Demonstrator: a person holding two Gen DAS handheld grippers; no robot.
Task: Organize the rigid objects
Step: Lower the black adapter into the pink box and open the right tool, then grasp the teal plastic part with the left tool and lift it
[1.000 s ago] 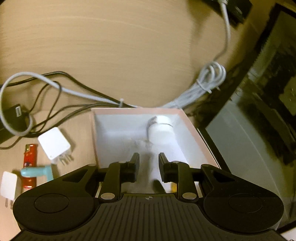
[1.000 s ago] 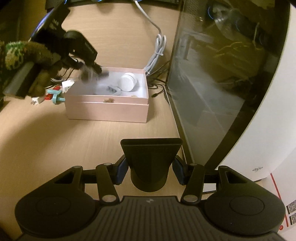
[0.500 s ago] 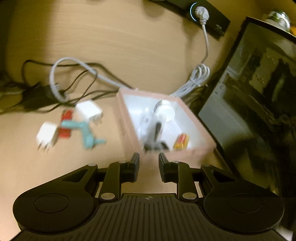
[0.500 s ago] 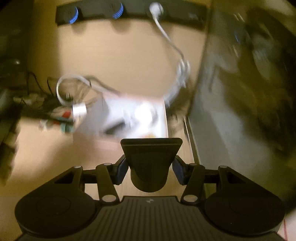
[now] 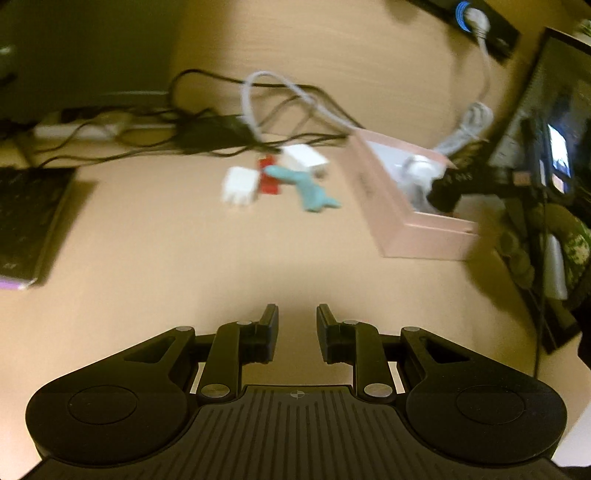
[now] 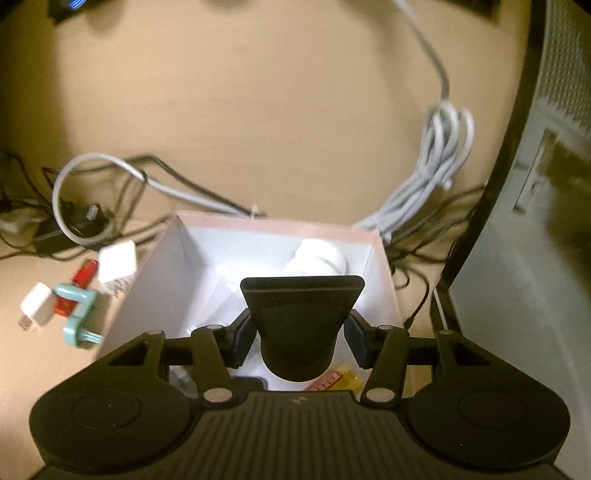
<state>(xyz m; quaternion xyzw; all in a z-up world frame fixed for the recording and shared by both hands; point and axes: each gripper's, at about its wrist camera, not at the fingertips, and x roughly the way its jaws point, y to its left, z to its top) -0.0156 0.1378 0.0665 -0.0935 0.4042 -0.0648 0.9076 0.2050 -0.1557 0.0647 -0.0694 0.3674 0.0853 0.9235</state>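
Note:
My right gripper (image 6: 299,338) is shut on a black flared nozzle (image 6: 301,317) and holds it over the open pink box (image 6: 388,273). The box holds a white round object (image 6: 319,256), an orange packet (image 6: 332,380) and a small black item. My left gripper (image 5: 296,334) is open and empty, low over the bare desk, well back from the box (image 5: 391,218). Left of the box lie two white plug adapters (image 6: 116,264) (image 6: 35,304), a red item (image 6: 83,273) and a teal hook-shaped part (image 6: 79,314); they also show in the left wrist view (image 5: 314,188).
Tangled black and grey cables (image 6: 110,173) lie behind the loose items. A coiled white cable (image 6: 439,151) lies behind the box. A dark computer case (image 6: 546,184) stands right of the box. A dark book (image 5: 26,214) lies at far left. A power strip (image 5: 480,18) lies at the back.
My left gripper has pulled back and left, away from the box, empty. My right gripper has moved forward with the nozzle and now hangs over the box.

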